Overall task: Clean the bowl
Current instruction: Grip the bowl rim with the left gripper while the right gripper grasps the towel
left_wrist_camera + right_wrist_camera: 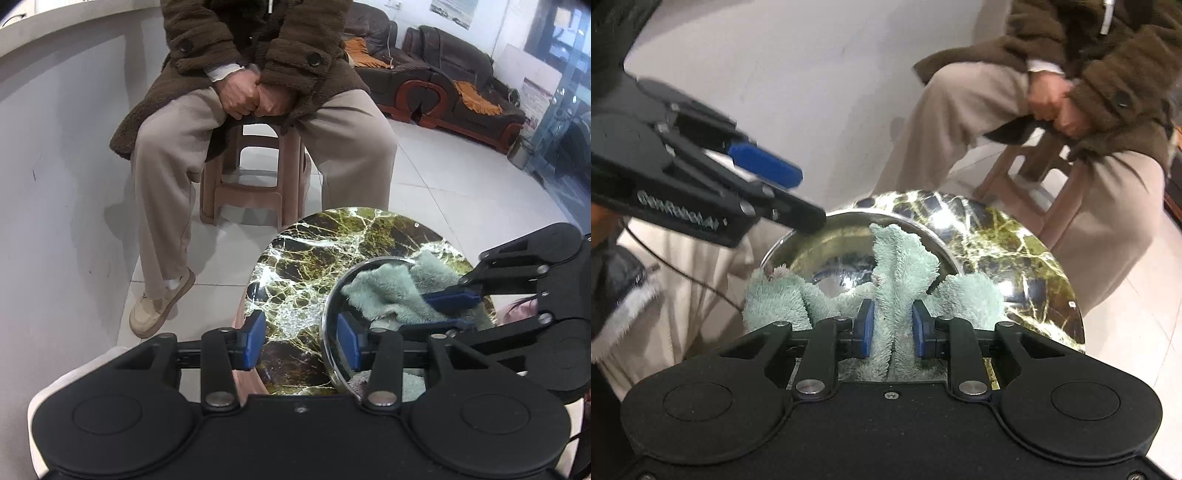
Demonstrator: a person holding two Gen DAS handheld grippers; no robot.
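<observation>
Right tool (893, 328): its blue pads are clenched on an upright fold of the pale green cloth (905, 258), which rises directly ahead of the fingertips and spills to either side of them. Just beyond the pinched fold lies the steel bowl (812, 254), its polished interior bare past the cloth and its far rim resting on the marble-patterned counter (1027, 251).

Left tool (301, 339): its jaws straddle the near rim of the bowl, one pad inside the wall and one outside over the counter. The outer pad stands clear of the metal, so the rim appears unclamped. Ahead and to its right, the right tool reaches into the bowl over the cloth. Farther off, a seated person (258, 92) on a plastic stool (255, 184) faces the counter.

Hazards, as judged: with the rim not gripped, a wiping stroke could drag the light bowl toward the counter's edge. The fold is held narrowly, so the cloth may slip free under friction. The tools work close together and could collide.
</observation>
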